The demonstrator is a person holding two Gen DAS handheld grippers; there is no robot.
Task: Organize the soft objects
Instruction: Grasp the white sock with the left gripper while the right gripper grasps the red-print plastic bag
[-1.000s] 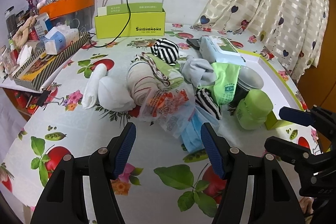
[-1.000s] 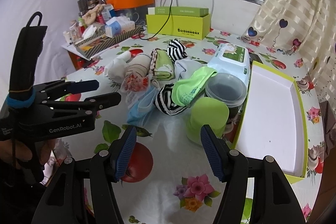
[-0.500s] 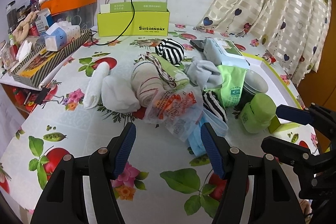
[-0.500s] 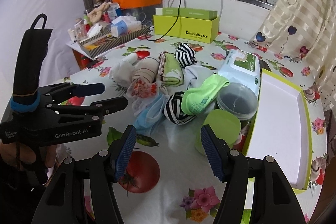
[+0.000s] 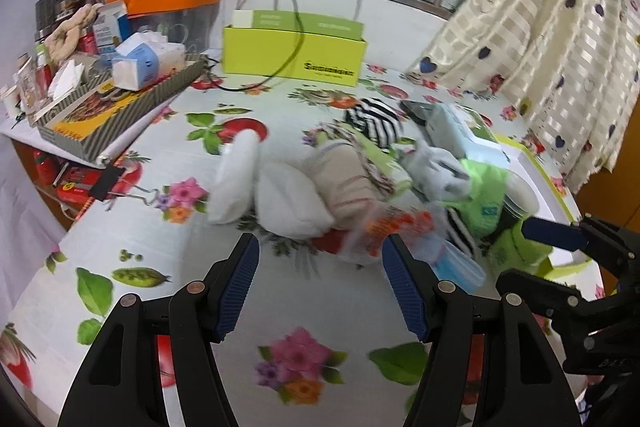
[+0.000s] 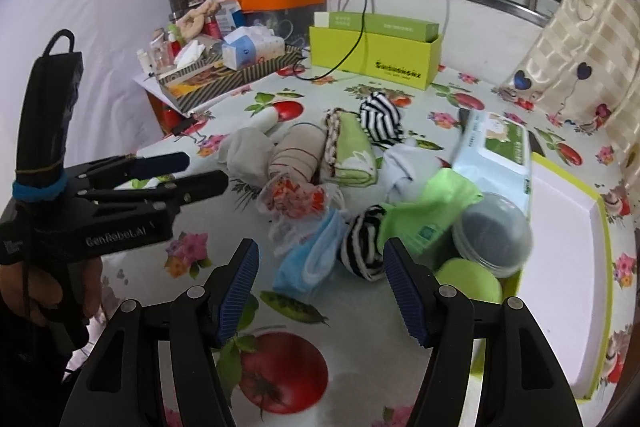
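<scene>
Right wrist view: "GenRobot.AI" marks left gripper [image 6: 200, 173]; yellow-green box [image 6: 374, 57] lettering blurred.

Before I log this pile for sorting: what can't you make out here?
- Left wrist view: motion blur smears the white socks and the box's lettering.
- Right wrist view: the clear tub hides the green cup's far side.
- White tray: near corner cut off by the frame edge.

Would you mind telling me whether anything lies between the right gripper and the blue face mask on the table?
Nothing visible does. The right gripper is open, and the blue face mask lies just ahead of its fingertips on the tablecloth, with the black-and-white striped sock beside it.
</scene>
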